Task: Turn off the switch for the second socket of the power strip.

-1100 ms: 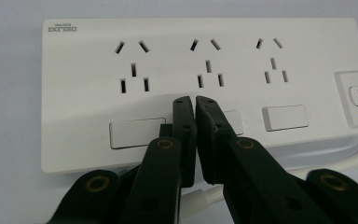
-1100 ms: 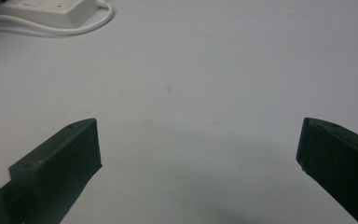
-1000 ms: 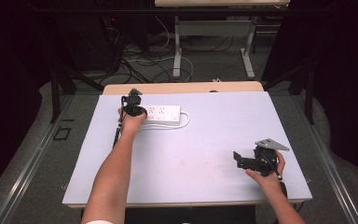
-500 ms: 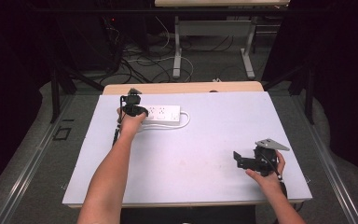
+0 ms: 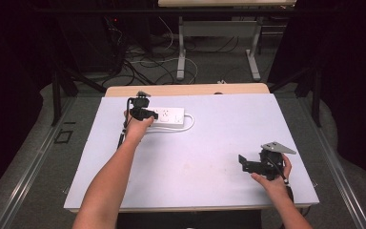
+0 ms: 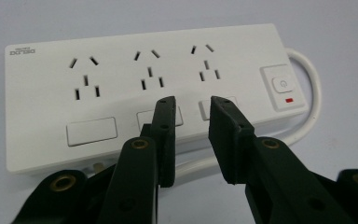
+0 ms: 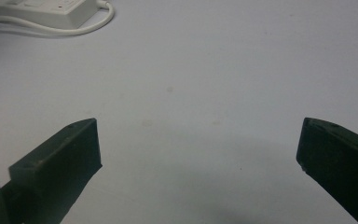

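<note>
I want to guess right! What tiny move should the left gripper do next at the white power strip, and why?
Probably ease the left gripper forward and down. Its jaws stand slightly apart, just above the near edge of the power strip, with nothing between them. The red-marked switch sits off to the side, so I cannot tell what it aims for. The right gripper is open, far off.

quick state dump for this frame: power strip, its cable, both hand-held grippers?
power strip: flat on the table, all three sockets empty, red mark showing under the switch.
cable: attached at the switch end, looping back along the strip's near side.
left hand-held gripper: over the strip's near edge, jaws slightly apart, gripping nothing.
right hand-held gripper: jaws wide open over bare table, holding nothing.
</note>
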Demonstrator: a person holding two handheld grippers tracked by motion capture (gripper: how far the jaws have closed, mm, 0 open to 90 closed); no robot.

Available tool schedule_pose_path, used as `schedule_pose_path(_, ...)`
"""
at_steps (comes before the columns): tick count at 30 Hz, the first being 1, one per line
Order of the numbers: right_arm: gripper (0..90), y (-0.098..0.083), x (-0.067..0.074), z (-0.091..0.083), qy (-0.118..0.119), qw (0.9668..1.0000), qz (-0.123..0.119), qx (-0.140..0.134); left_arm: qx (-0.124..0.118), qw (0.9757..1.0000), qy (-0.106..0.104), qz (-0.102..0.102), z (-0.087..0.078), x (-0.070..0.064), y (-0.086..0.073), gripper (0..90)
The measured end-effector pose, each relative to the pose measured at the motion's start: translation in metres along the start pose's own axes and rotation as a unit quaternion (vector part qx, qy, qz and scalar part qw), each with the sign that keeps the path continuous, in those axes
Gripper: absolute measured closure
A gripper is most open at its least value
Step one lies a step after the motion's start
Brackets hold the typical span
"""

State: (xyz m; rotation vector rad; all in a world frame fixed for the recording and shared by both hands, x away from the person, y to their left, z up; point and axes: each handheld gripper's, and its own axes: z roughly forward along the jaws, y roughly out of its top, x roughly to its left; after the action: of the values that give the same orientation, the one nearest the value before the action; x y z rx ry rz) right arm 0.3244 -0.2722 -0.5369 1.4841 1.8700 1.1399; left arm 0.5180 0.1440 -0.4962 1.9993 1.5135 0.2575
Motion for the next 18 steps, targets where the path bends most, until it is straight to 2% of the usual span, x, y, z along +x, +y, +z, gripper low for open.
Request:
schedule_pose_path(13,0.0,0.0,0.0,0.0,0.0,1.0,0.0,0.0,-0.023,0.9994,-0.021,0.016,-0.015,-0.012,-0.006,64.4)
schedule_pose_path(18,0.0,0.0,0.001,0.0,0.0,1.0,0.002,0.0,-0.028,0.9987,-0.031,0.029,-0.02,-0.017,-0.01,62.1)
